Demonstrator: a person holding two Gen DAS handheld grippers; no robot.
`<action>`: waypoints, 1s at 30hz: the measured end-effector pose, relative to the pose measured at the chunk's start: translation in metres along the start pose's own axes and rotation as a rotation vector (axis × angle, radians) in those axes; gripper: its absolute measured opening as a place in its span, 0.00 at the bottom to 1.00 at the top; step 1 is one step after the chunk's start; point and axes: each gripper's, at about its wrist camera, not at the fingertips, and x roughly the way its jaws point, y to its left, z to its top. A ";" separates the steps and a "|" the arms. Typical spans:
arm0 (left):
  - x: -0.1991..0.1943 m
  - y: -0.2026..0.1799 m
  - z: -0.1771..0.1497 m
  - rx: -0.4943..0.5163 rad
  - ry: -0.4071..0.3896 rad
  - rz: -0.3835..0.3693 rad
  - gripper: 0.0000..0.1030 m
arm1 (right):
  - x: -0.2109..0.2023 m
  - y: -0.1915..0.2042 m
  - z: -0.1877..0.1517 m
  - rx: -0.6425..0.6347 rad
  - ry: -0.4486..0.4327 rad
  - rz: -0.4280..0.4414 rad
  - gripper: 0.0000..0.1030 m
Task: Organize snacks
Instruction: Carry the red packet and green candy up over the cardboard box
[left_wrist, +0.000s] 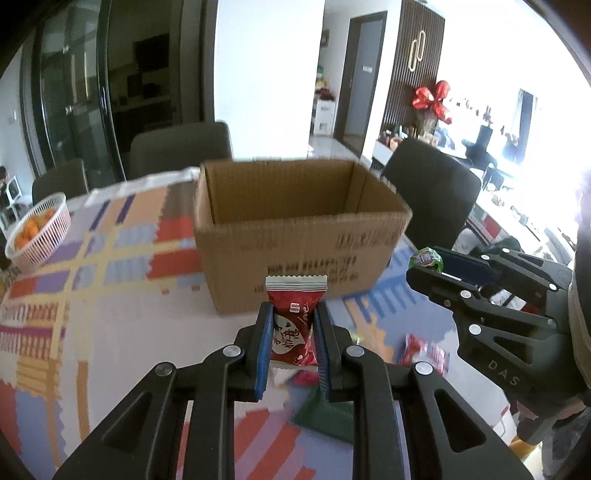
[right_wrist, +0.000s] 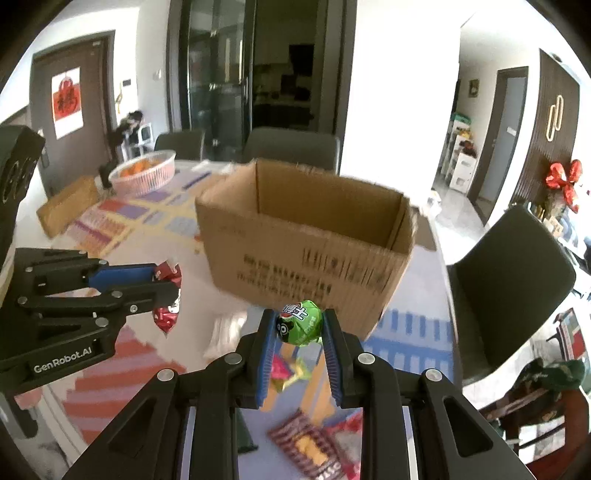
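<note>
Left gripper (left_wrist: 293, 339): closed on a red foil candy packet with a white crimped top (left_wrist: 294, 325), pinched along its sides and held upright above the table.
Right gripper (right_wrist: 300, 334): closed on a round green-wrapped candy (right_wrist: 301, 322), caught only near the fingertips.
Box: open brown corrugated cardboard box (left_wrist: 295, 251) stood just ahead of both grippers, its inside looking bare as far as could be seen.
Table: pastel patterned tablecloth (left_wrist: 110, 266); more loose wrapped snacks (right_wrist: 314, 446) lay below the grippers; a white plastic basket of orange fruit (left_wrist: 37, 230) sat well apart to the left.
Risk, green candy: round shape on a shallow fingertip hold; likely to roll out before clearing the box wall.
Risk, red packet: slick foil; could slide down between the pads if the squeeze eased.
Risk, box: light and unanchored; a low approach might clip the near rim and shove it.
Risk, grippers: both near each other, heading for one opening; could collide.
</note>
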 end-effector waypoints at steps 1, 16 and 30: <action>-0.002 0.000 0.005 0.001 -0.012 0.000 0.21 | -0.002 -0.002 0.005 0.005 -0.014 -0.003 0.25; -0.006 0.003 0.082 0.026 -0.095 0.006 0.21 | -0.009 -0.020 0.074 0.045 -0.123 -0.007 0.25; 0.045 0.008 0.127 0.040 -0.014 0.042 0.21 | 0.038 -0.036 0.121 0.040 -0.087 -0.021 0.26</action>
